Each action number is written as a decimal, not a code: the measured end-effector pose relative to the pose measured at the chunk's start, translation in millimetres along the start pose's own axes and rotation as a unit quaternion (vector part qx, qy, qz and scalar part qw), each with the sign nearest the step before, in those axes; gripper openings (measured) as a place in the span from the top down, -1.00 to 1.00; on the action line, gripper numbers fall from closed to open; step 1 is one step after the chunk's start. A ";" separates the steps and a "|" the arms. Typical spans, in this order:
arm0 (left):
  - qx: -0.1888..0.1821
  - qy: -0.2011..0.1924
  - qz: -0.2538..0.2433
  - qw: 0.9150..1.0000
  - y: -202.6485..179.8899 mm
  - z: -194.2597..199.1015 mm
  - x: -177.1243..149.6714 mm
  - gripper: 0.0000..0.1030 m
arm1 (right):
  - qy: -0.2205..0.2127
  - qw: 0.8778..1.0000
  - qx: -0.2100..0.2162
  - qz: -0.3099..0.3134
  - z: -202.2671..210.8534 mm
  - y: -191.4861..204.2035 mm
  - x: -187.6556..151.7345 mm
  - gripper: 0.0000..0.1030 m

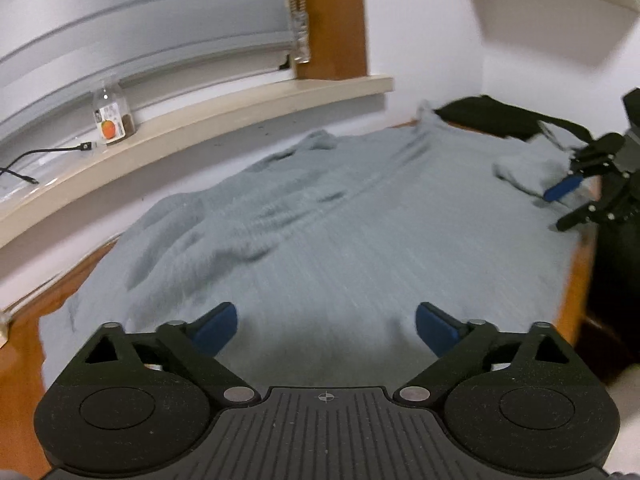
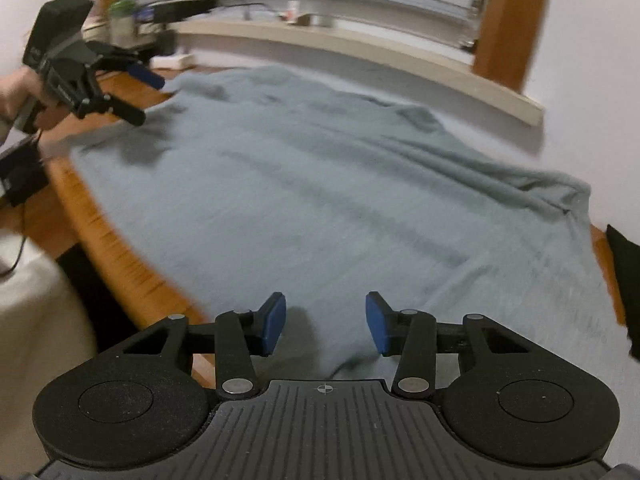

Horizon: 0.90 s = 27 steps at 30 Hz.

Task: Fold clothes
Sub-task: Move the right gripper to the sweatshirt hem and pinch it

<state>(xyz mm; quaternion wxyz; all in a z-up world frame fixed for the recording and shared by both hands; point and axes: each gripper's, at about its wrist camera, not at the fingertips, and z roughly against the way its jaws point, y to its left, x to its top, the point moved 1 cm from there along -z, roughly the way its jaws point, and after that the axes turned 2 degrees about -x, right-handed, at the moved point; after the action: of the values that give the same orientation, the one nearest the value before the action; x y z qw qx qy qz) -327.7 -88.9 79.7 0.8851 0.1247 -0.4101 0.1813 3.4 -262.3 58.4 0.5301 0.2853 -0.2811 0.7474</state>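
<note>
Left gripper (image 1: 326, 326), black plastic linkage with blue rubber pads: jaws stand spread, nothing between the pads, only cloth below and ahead of them. Right gripper (image 2: 326, 326), same build: jaws part-way apart, narrower than the left's, pads clear of any fold; no pinch visible in either wrist view. Directly under both tools lies the grey-green ribbed knit garment (image 1: 340, 208), spread nearly flat, its near hem running just below the fingertips; likely laid out wide so that edges can be picked up for a first fold, which looks not yet made. The fabric reads soft, finely ribbed, matte; smooth close to the tools, rumpled into loose ridges farther out and to the left of the left gripper, with a raised bunched corner far ahead-right of the right gripper. Beneath it, an orange-brown wooden tabletop (image 1: 24, 344) shows as a glossy band along the cloth's edges. In the right wrist view a hand (image 2: 12, 92) carries the left tool off to the far left, above the garment's corner. Beyond the cloth, a pale beige windowsill (image 1: 240, 108) holds a clear glass bottle with an orange-fruit label (image 1: 110, 114); a dark black fabric item (image 1: 492, 116) sits at the far right end. Motion blur softens much detail.
</note>
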 end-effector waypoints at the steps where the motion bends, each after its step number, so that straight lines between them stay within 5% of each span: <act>1: -0.004 0.005 -0.005 1.000 -2.8 6.7 -5.3 -0.43 | 0.001 1.000 0.006 0.002 5.0 6.1 -3.0 0.14; 8: -0.008 0.032 0.001 0.999 -6.4 40.6 -52.7 -0.09 | -0.019 0.999 0.025 -0.021 15.0 16.3 -25.4 0.13; 22: -0.018 0.053 -0.003 0.998 -8.3 51.9 -74.2 -0.26 | -0.017 1.000 -0.009 0.016 10.5 20.3 -22.9 0.14; 27: -0.020 0.056 -0.007 0.998 -10.8 51.0 -73.6 -0.21 | -0.032 0.999 -0.008 0.004 9.0 20.1 -25.3 0.36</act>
<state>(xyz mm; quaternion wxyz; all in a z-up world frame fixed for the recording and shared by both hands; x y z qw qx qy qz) -401.8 -133.5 54.4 0.9100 0.0994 -0.3630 0.1738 -7.6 -290.3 43.8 0.5203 0.3033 -0.3048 0.7378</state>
